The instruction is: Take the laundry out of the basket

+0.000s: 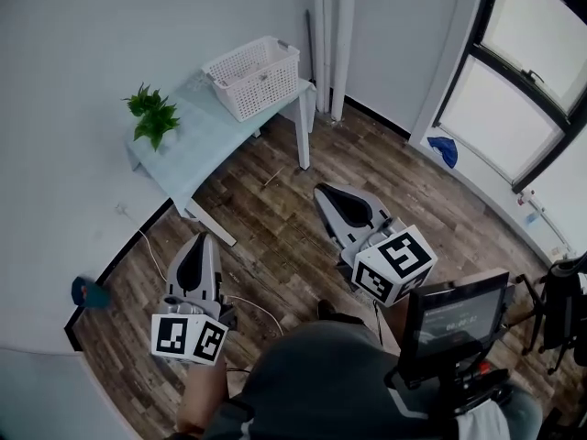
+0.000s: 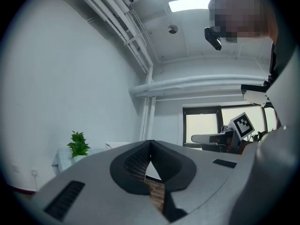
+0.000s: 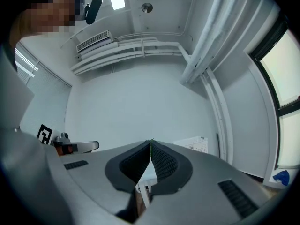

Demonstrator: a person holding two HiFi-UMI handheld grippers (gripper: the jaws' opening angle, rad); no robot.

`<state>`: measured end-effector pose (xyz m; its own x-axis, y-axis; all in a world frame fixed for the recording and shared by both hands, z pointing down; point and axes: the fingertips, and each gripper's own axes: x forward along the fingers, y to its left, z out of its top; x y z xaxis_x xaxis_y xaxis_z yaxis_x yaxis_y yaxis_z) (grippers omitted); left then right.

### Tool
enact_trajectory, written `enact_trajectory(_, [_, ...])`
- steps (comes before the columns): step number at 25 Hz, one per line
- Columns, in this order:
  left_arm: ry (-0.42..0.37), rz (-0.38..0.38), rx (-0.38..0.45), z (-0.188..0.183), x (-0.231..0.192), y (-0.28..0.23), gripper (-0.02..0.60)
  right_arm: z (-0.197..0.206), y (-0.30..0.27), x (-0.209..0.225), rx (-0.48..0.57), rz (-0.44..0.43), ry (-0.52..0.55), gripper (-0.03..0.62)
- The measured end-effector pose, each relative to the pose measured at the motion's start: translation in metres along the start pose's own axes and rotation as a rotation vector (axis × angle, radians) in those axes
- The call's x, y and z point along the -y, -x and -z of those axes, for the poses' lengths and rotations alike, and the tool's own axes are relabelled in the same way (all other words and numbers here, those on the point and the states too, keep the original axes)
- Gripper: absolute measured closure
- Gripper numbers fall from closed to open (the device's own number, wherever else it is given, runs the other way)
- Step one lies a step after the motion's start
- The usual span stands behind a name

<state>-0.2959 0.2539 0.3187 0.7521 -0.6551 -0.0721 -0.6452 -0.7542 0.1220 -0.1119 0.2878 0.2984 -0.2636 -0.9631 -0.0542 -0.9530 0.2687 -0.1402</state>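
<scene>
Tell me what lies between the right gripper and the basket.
In the head view, only bare wood floor and the table's white leg separate the right gripper from the basket.

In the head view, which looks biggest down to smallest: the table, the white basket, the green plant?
1. table
2. white basket
3. green plant
All sit together, so camera nearness hardly matters.

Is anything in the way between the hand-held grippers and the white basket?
Nothing visible is. Only wooden floor lies between the left hand-held gripper, the right hand-held gripper and the white basket on the table. The plant stands aside at the table's other end.
</scene>
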Motion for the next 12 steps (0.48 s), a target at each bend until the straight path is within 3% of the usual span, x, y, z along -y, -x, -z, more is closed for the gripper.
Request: enact_trajectory(12, [-0.028,-0.042,-0.059,0.010,-0.001,-0.092,0.575,0.002,-0.029,0.094,-0.016,-0.034,-0.029,0.574])
